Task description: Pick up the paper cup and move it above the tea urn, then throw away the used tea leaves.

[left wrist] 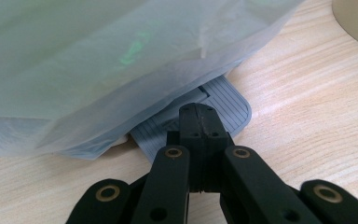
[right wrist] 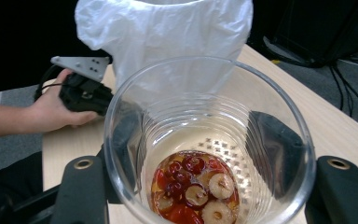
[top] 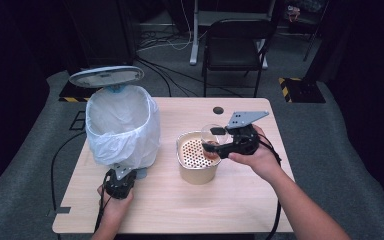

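Your right tool (top: 219,141) is clamping a clear glass cup (right wrist: 209,144) by its wall, the jaws pressing on either side; you are holding it just above the perforated beige strainer bowl (top: 196,159) at the middle of the bench (top: 240,200); red and pale fruit pieces (right wrist: 196,189) are lying in amber liquid at the cup's bottom. Your left tool (left wrist: 199,116) is standing with its jaws together, tips resting on the grey ribbed pedal (left wrist: 228,105) at the foot of the bag-lined bin (top: 122,125), whose lid (top: 106,76) is standing raised.

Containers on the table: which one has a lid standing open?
The bag-lined pedal bin; its lid is raised. The strainer tub and glass cup have none.
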Demonstrator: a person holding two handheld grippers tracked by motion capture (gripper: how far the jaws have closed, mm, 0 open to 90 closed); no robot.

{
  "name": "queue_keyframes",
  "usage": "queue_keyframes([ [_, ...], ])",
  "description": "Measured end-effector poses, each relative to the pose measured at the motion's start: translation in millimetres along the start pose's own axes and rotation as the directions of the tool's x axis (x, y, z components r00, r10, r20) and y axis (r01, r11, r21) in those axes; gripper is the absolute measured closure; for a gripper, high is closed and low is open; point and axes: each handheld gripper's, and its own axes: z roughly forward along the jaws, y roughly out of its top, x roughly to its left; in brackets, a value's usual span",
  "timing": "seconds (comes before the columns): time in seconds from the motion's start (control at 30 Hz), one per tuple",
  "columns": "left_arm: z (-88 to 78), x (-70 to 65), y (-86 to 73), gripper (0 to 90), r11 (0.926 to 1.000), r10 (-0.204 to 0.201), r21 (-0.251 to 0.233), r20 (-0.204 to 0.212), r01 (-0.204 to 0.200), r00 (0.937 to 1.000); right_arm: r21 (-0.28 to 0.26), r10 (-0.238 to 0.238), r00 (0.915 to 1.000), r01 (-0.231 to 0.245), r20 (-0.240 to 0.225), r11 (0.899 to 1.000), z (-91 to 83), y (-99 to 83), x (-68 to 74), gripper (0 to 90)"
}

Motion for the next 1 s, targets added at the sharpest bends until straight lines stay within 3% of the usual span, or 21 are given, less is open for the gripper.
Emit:
queue_keyframes([
  [0.53,-0.2,0.6,0.1,90.0,1.0,0.003,0.003,0.006,-0.003,1.0,-0.002,0.012,0.9987,-0.012,0.05,1.0,19.2,1.4,-46.3,37.9],
  [1.0,-0.2,0.2,0.1,90.0,1.0,-0.002,0.003,0.007,0.002,1.0,-0.003,0.016,0.9984,-0.016,0.054,1.0,26.4,1.9,-70.0,38.1],
])
